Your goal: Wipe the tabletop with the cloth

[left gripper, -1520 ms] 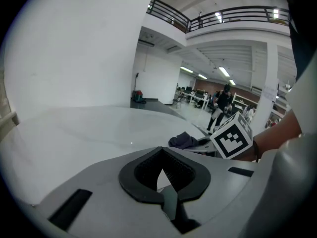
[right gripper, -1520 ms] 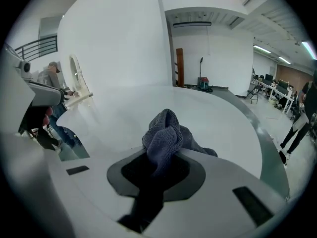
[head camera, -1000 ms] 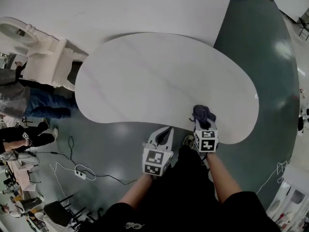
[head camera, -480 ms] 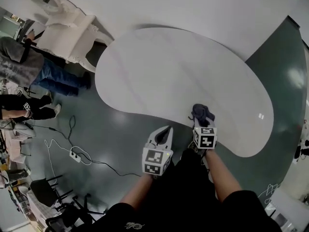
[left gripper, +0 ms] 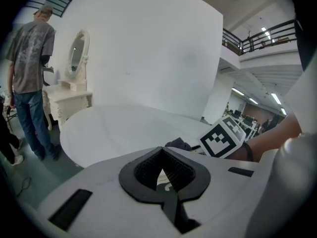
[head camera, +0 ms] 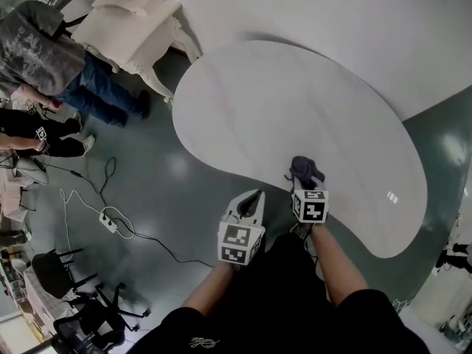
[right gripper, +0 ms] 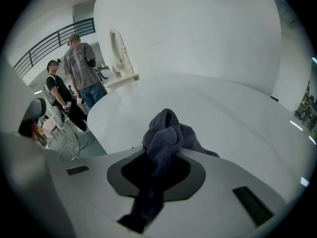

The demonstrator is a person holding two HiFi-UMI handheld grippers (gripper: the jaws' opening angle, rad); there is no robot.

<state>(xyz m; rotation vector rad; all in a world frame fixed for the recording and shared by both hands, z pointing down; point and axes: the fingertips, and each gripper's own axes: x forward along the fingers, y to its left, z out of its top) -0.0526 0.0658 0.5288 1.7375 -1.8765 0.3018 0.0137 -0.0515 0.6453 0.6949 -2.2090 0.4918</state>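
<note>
A white kidney-shaped tabletop [head camera: 295, 116] fills the middle of the head view. My right gripper [head camera: 304, 183] is at the table's near edge, shut on a dark grey knitted cloth [head camera: 305, 171] that bunches up out of its jaws [right gripper: 166, 133]. The cloth hangs over the table's near rim. My left gripper [head camera: 253, 198] is held to the left of it, off the table over the floor, shut with nothing between its jaws. In the left gripper view the tabletop [left gripper: 124, 130] lies ahead and the cloth [left gripper: 178, 144] peeks beside the right gripper's marker cube [left gripper: 223, 139].
A white dressing table with an oval mirror [head camera: 136, 21] stands at the table's far left. Two people [head camera: 51, 57] stand beside it. A power strip and cables [head camera: 110, 223] lie on the green floor at left, with black chairs [head camera: 59, 275] further out.
The head view has swung, so the table now sits more to the right and the people have come further into view. Both grippers keep their places and the cloth stays gripped.
</note>
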